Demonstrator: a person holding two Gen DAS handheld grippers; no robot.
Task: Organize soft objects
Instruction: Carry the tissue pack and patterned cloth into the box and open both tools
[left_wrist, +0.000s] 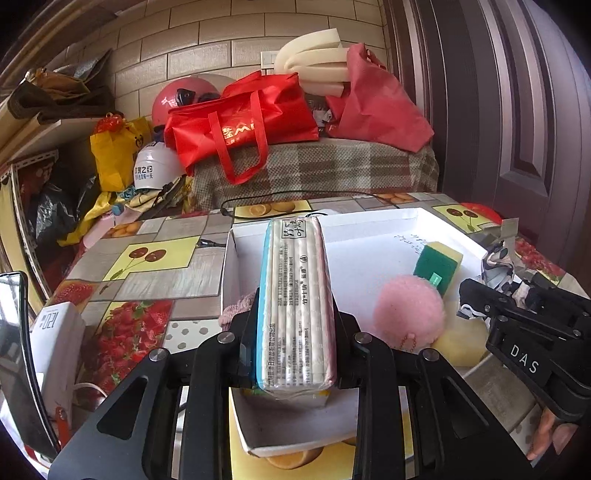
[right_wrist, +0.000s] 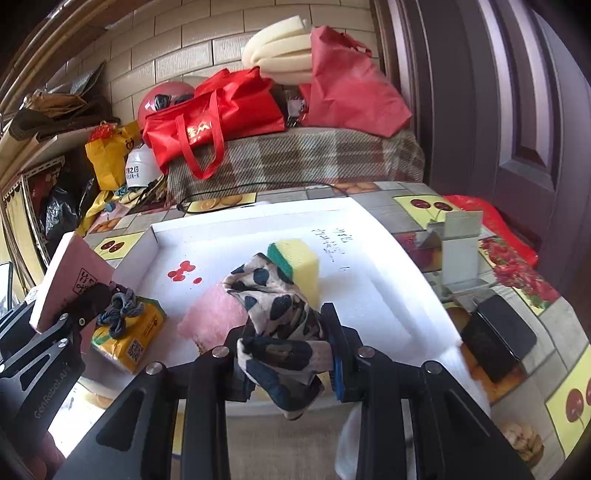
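Over the white foam tray (right_wrist: 373, 295) on the fruit-print tablecloth (left_wrist: 147, 266), both grippers are loaded. Left gripper (left_wrist: 295, 328): jaws narrowed onto a wrapped tissue pack (left_wrist: 295, 295), gripped by its long sides, pack pointing away from the camera and held above the tray's near-left part. In the right wrist view the same pack shows as a pink slab at far left, tilted, clear of the tray floor.

Right gripper (right_wrist: 284, 332): jaws clamped on a spotted cloth (right_wrist: 277, 317), cream with dark blotches, bunched between the fingers; loose folds hang below the jaws and one end rises ahead of them.

Inside the tray:
- yellow sponge with green scouring face (right_wrist: 301, 266), resting just behind the cloth.
- pink fluffy pompom (left_wrist: 408, 314), near the sponge, small bead chain at its lower edge.
- yellow tissue packet (right_wrist: 127, 339) at the near-left corner, a grey knotted cord (right_wrist: 120, 314) lying on top of it.
- red stains (right_wrist: 183, 271) on the foam floor; handwriting beyond the sponge, not legible.

A black cable (left_wrist: 258, 206) runs along the table past the tray's far edge. Behind the table, red bags (left_wrist: 240, 122) sit on a plaid-covered surface.
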